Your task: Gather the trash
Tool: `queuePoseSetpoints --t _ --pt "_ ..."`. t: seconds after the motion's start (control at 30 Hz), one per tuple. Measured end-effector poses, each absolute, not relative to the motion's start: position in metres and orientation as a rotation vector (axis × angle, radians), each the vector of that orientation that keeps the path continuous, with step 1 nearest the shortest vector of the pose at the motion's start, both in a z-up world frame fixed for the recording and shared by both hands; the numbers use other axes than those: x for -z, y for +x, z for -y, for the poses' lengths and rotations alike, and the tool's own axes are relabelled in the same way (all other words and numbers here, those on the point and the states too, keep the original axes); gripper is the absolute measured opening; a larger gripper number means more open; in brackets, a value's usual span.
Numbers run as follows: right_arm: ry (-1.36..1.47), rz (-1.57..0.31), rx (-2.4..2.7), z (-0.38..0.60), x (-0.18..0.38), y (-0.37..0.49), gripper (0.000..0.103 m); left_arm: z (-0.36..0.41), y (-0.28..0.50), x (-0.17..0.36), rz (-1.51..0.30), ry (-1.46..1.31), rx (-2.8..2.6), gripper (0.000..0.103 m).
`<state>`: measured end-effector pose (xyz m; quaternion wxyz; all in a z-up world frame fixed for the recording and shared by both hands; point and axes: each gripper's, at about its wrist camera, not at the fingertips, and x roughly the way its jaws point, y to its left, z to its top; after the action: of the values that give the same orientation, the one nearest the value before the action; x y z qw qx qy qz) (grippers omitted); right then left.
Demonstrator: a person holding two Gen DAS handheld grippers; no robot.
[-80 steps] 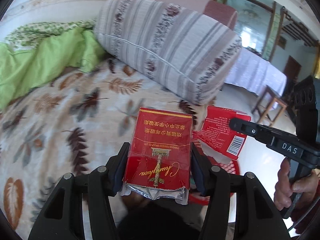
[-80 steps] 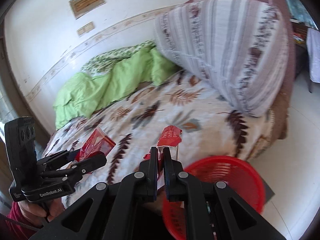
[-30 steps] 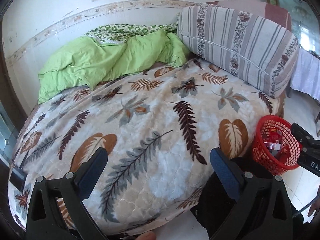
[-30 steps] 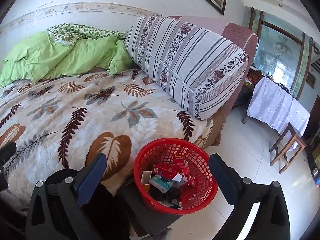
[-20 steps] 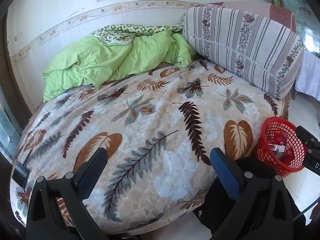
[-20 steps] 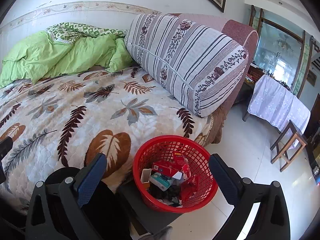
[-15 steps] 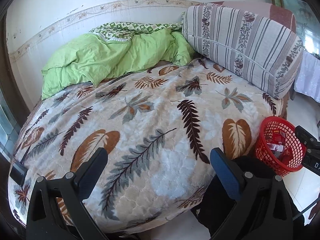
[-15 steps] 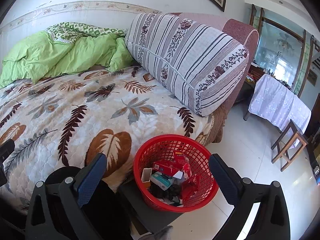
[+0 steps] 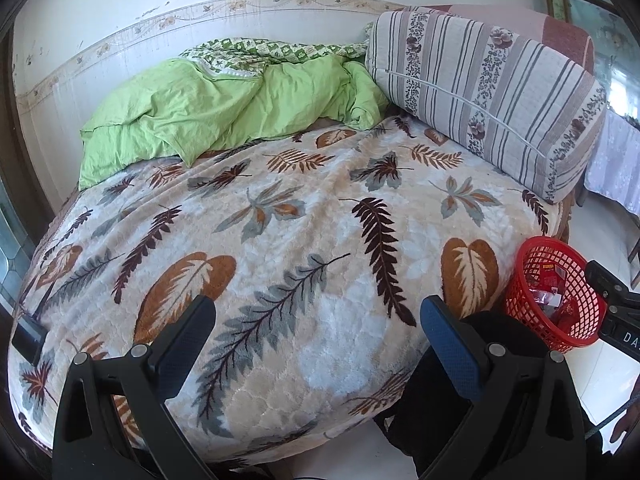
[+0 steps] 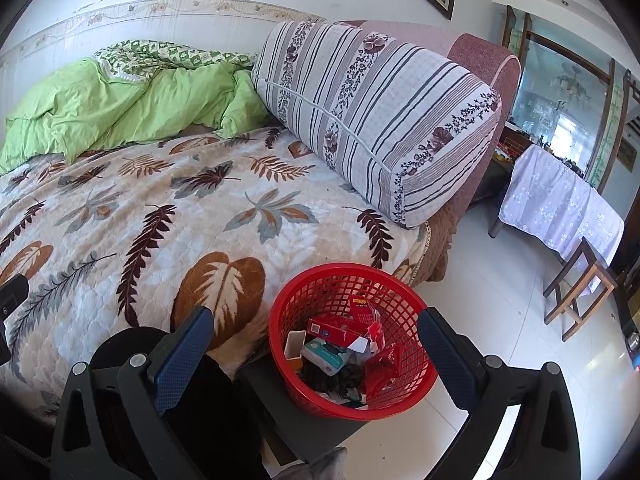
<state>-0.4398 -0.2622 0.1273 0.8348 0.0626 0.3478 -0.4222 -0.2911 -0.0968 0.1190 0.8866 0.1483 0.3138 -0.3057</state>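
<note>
A red mesh basket (image 10: 308, 292) stands beside the bed's front corner and holds red cigarette packs (image 10: 338, 330), a small white box and other scraps. It also shows at the right of the left wrist view (image 9: 576, 276). My right gripper (image 10: 314, 344) is open and empty, held just above and in front of the basket. My left gripper (image 9: 318, 334) is open and empty, held over the front of the leaf-patterned bed cover (image 9: 280, 216). I see no trash on the cover.
A striped bolster (image 10: 376, 108) and a crumpled green quilt (image 9: 224, 108) lie at the back of the bed. A table with a white cloth (image 10: 560, 204) and a wooden stool (image 10: 580, 292) stand on the tiled floor at right. A dark phone-like object (image 9: 28, 340) lies at the bed's left edge.
Both grippers earlier held red packs over the basket; now both are open and empty, with the packs in the basket. In the last second the views barely shift.
</note>
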Motion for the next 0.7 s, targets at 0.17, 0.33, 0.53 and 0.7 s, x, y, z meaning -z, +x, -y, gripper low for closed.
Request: queuePoseSetpoints --t 0.17,0.33,0.53,0.7 --pt "0.134 -0.741 0.895 0.2621 -0.1266 -0.4395 0.102 0.0964 -0.2908 -0.1188 -0.65 0.308 0.635 0.102" --pt "0.137 -0.746 0.892 0.2622 -0.1253 -0.4393 0.102 0.0964 -0.2909 -0.1193 -0.653 0.306 0.636 0.102" --pt "0.143 -0.757 0.889 0.2626 -0.1239 -0.4389 0.102 0.0962 -0.2908 -0.119 -0.654 0.304 0.637 0.102" --pt "0.149 -0.762 0.886 0.2616 -0.1235 -0.4389 0.102 0.0964 -0.2917 -0.1199 -0.65 0.303 0.635 0.102"
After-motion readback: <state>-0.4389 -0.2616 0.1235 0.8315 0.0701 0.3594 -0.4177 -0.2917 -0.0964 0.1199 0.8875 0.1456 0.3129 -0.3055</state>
